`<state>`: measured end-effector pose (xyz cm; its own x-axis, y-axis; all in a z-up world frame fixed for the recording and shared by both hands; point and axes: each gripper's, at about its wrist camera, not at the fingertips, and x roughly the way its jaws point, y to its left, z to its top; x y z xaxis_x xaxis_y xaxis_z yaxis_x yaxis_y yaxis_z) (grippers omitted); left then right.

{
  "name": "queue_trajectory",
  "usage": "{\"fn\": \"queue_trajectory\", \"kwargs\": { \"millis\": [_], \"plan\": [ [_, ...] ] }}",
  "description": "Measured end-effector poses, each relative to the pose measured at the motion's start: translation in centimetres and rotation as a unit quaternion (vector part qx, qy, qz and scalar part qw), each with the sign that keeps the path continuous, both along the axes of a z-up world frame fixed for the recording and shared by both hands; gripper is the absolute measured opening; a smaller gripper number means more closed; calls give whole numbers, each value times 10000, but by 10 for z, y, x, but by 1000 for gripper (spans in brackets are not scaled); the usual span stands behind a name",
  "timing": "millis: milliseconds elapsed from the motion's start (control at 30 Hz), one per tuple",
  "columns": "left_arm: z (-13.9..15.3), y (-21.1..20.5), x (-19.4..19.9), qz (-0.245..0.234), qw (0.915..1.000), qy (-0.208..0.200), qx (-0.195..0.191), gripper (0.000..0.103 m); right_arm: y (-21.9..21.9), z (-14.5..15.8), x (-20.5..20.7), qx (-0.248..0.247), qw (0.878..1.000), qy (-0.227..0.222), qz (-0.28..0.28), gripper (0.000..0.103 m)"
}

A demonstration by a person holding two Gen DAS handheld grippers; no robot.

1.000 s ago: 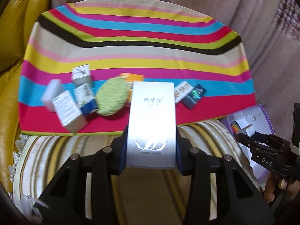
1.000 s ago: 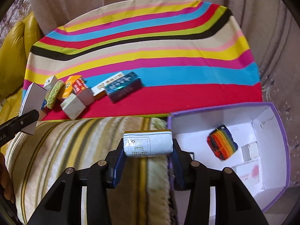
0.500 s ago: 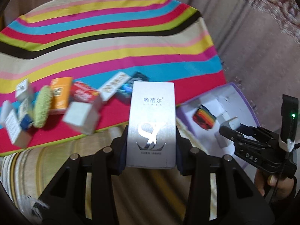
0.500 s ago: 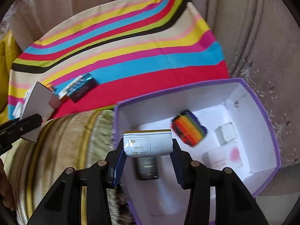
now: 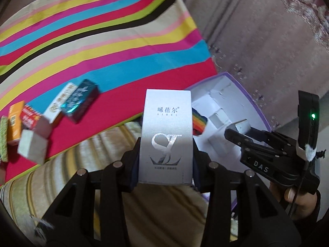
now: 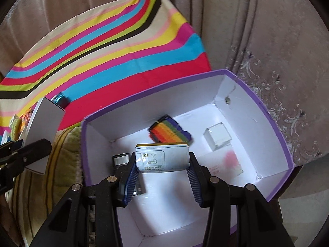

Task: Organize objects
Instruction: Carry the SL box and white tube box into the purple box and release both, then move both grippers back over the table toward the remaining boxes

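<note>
Right wrist view showed the right gripper (image 6: 162, 161) clamped on a small packet (image 6: 162, 158), its long axis crosswise between the fingers, hanging over the open purple-rimmed box (image 6: 273, 131). Left gripper (image 5: 166, 158) pinched a silver carton (image 5: 167, 135) upright, long axis pointing forward, just beside that box (image 5: 249, 103).

Right gripper (image 6: 162, 177) with its small white packet (image 6: 162, 158) has moved from over the striped cushion to above the open purple box (image 6: 267, 111). Left gripper (image 5: 166, 164), carrying the silver carton (image 5: 167, 127), has swung right; the box has come into its view beside the carton.
</note>
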<state>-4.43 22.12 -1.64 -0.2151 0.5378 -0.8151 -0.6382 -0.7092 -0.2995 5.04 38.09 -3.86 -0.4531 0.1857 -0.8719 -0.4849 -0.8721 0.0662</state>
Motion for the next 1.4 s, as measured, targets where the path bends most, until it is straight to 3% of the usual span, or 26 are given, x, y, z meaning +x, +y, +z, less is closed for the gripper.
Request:
{"fn": "queue_trajectory", "kwargs": {
  "millis": [200,267,333,433,567,800,1100,1167,1267,1300,1400],
  "plan": [
    [2,21,11,-416,9990,-86,167,46,21,1,15,18,9994,-26,-342,47],
    [2,27,13,-556,9980,-166,242,52,28,1,20,17,9990,-55,-454,48],
    [3,30,15,-632,9973,-201,319,68,34,1,25,-6,9983,-91,-579,53],
    [8,26,16,-608,9971,-178,423,71,39,0,30,-24,9975,-131,-696,70],
    [11,22,15,-470,9979,-104,428,74,37,2,32,34,9972,-162,-733,73],
    [38,14,26,-222,9951,941,188,82,20,15,22,118,9984,23,-554,78],
    [41,-40,6,534,9894,1349,6,83,-23,35,-4,477,9985,250,21,84],
    [44,-56,3,632,9885,1361,194,83,-35,37,-14,688,9975,164,94,85],
    [50,-86,-1,626,9869,1177,908,87,-53,41,-25,941,9952,111,243,86],
    [53,-96,-2,753,9848,1267,915,89,-60,43,-29,943,9947,166,366,86],
    [59,-107,3,1088,9740,1976,196,91,-77,43,-40,1001,9933,160,552,86]
  ]
}}
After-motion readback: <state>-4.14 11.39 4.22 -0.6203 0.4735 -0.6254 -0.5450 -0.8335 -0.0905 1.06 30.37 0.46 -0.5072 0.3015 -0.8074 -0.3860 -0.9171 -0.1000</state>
